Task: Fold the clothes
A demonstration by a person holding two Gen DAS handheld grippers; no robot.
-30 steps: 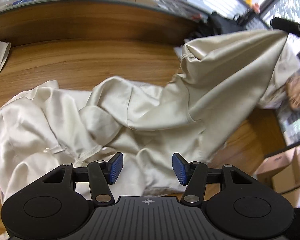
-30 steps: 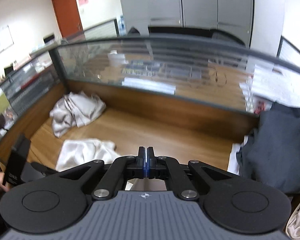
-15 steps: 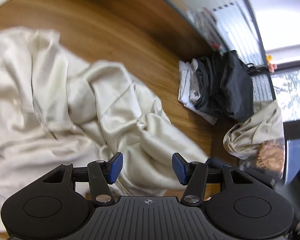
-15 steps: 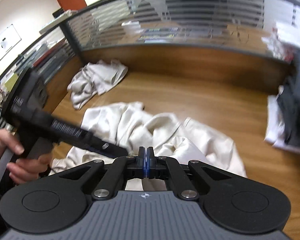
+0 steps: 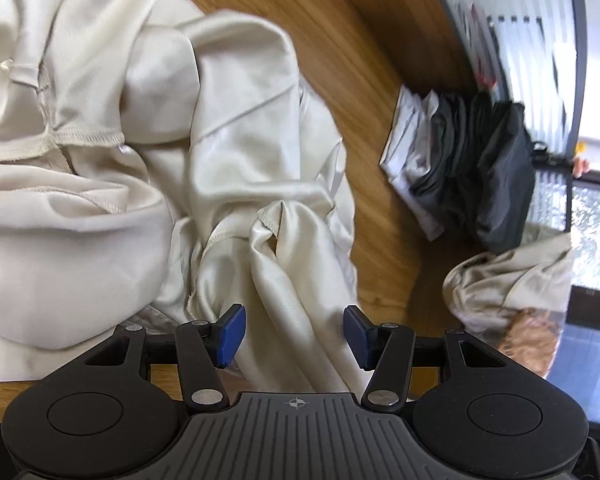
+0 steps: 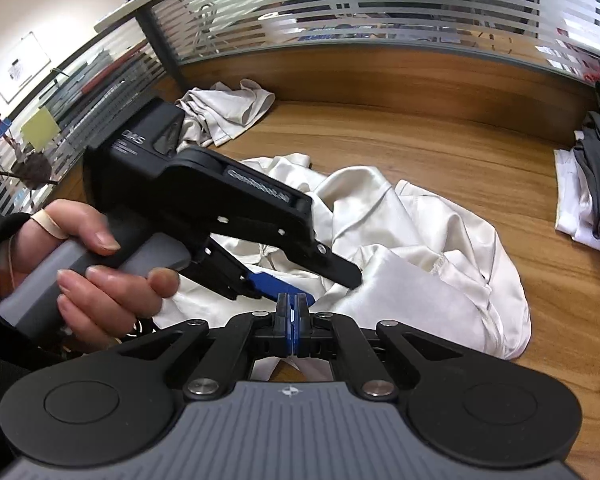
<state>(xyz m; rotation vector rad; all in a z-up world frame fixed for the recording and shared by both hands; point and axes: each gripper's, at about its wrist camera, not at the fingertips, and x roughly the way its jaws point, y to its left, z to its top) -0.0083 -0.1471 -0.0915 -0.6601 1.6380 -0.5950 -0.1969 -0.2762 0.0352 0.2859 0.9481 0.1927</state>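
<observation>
Wooden desk, curved, striped glass partition along its far edge. Cream satin garment lies crumpled mid-desk, seams and hems showing. Dark folded clothes stacked on white ones near the partition, well apart from it; beige bundle just beside that stack; another pale crumpled garment in the far corner. Left gripper: jaws spread, a fold of the cream fabric between the pads, not pinched. Right gripper: jaws pressed together, whether any fabric is caught can't be told. Left hand wraps the grey handle.
</observation>
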